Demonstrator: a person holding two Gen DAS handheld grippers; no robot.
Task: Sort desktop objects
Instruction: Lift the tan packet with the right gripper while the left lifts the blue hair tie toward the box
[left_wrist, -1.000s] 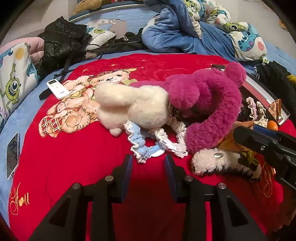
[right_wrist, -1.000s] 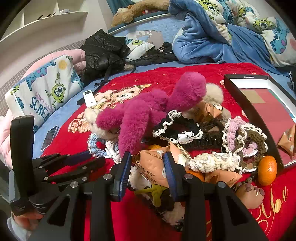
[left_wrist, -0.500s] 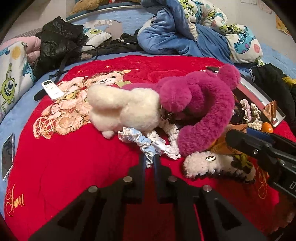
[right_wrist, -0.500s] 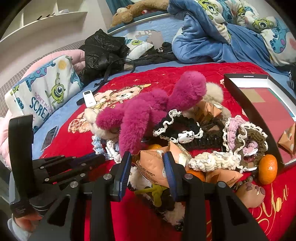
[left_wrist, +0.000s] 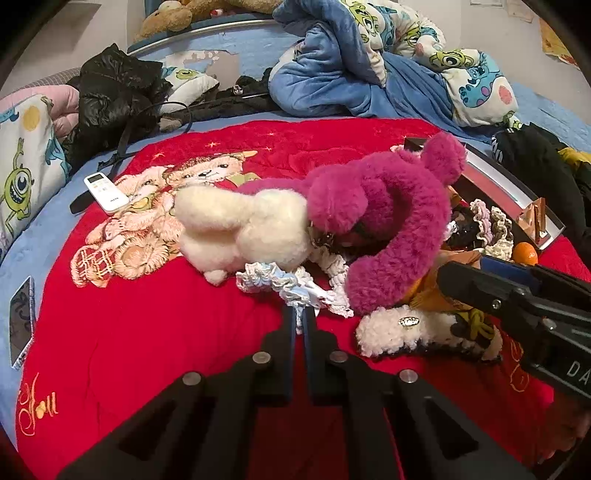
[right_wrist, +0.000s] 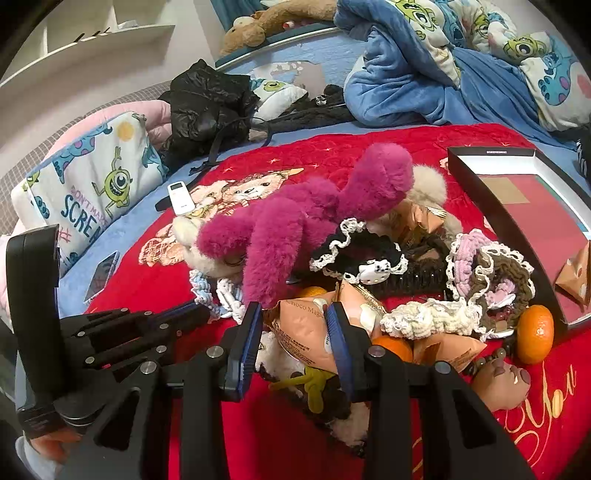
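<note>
Both wrist fisheyes look low and close across the red blanket (left_wrist: 147, 332) toward the far bedding, the left view from the left, the right from nearer right, sharing the magenta plush (left_wrist: 388, 221) (right_wrist: 295, 229).

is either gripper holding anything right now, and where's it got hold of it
The left gripper is shut on the near edge of the blue and white scrunchie. The right gripper is open, holding nothing.

plush toy (left_wrist: 376, 221) atop scrunchie (left_wrist: 291, 286), box (right_wrist: 524, 206) right
</note>
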